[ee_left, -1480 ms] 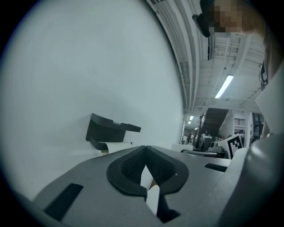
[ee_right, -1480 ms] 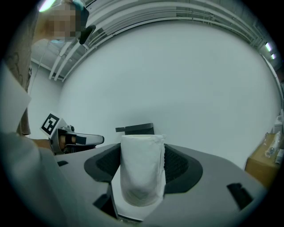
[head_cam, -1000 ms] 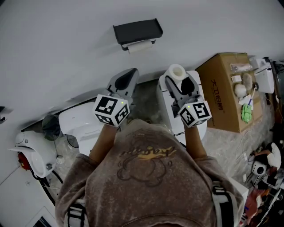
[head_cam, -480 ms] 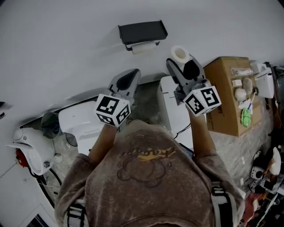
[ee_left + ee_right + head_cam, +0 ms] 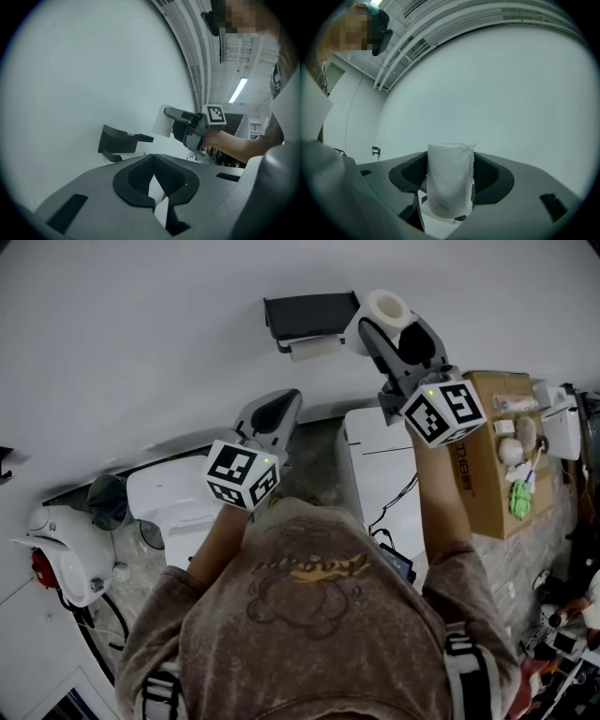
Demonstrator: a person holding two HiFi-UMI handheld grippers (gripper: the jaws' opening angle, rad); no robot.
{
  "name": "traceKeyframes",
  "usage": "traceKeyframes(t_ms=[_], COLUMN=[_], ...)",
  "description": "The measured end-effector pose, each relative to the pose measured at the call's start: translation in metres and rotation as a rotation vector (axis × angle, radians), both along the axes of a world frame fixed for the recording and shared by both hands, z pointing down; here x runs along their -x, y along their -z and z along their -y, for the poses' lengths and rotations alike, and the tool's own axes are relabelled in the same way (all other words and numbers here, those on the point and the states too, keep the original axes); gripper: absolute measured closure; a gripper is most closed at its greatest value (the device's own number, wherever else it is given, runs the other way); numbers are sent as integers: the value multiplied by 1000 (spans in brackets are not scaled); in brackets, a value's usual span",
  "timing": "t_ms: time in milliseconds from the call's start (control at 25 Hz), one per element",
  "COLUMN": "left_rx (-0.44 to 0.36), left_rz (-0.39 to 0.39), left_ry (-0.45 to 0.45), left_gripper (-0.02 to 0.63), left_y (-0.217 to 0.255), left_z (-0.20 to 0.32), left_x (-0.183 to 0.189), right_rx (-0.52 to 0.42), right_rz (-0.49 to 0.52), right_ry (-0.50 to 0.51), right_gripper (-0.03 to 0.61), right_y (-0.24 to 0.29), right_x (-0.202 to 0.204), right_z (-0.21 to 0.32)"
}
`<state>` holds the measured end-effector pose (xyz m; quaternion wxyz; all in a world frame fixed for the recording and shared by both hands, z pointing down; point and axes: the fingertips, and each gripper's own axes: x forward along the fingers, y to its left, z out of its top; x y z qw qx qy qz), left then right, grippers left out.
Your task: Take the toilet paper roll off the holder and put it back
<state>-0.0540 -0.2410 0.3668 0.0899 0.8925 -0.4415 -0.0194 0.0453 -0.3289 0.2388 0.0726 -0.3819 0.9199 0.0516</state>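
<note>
Wall (image 5: 141,334) plain white w/ black holder (image 5: 309,310); cardboard box (image 5: 483,498) at right.

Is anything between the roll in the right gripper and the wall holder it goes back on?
Nothing visible. The roll, clamped in the right gripper, hangs right of the holder in the head view, with only bare wall between them. The left gripper sits lower, off that path. A pale piece under the holder's shelf is unclear.
</note>
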Motion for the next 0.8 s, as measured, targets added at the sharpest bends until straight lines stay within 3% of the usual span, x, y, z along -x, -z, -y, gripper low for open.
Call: traceKeyframes(t_ms=[400,800], left_rx=[-2,14], left_rz=[-1,-12], left_ry=[23,65], left_gripper=[595,595], left_y=[2,-2], left_z=[9,18], left_x=[14,30], right_rx=[-65,-29], right_rz=[-27,-65], right_ry=[25,64], right_gripper=[299,299], right_y=[26,9], right_x=[24,49], right_z=[37,59])
